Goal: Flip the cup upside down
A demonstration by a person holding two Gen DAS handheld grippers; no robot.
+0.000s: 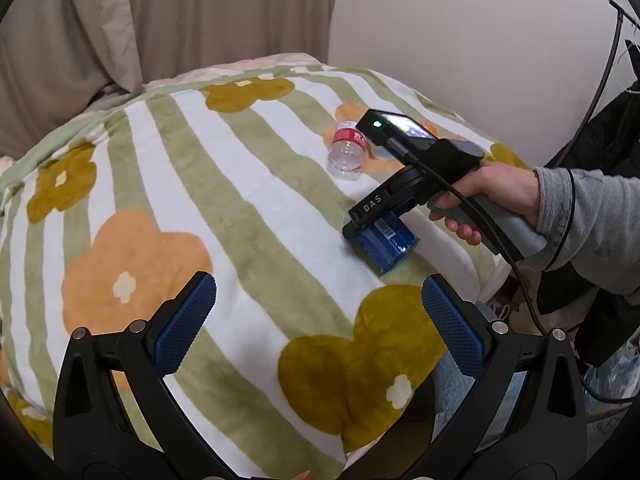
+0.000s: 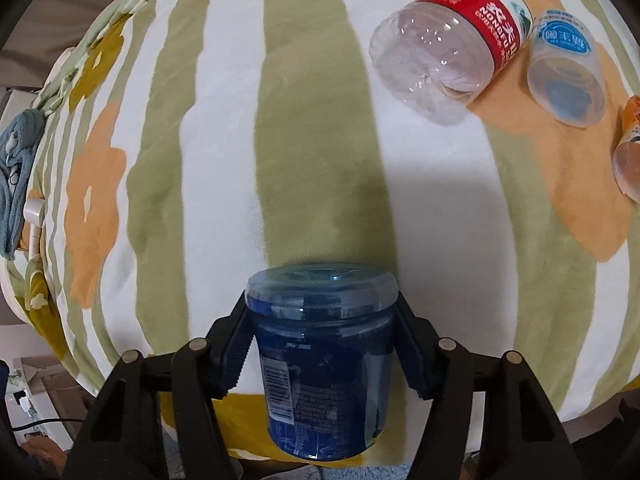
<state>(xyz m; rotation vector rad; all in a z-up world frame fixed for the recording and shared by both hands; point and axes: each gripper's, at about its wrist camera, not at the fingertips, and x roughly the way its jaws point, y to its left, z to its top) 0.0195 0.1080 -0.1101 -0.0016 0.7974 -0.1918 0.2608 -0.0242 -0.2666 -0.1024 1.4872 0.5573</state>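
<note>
The right tool [image 2: 322, 344] pinches the blue cup [image 2: 324, 360] above the striped blanket [image 2: 304, 140], while the left tool [image 1: 316, 320] hangs spread.

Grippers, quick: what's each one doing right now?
Left gripper: open, holding nothing.
Right gripper: shut on the blue cup.

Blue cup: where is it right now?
The blue cup sits between the right gripper fingers, low centre in the right wrist view, over the blanket, nearer than the clear bottle.
</note>
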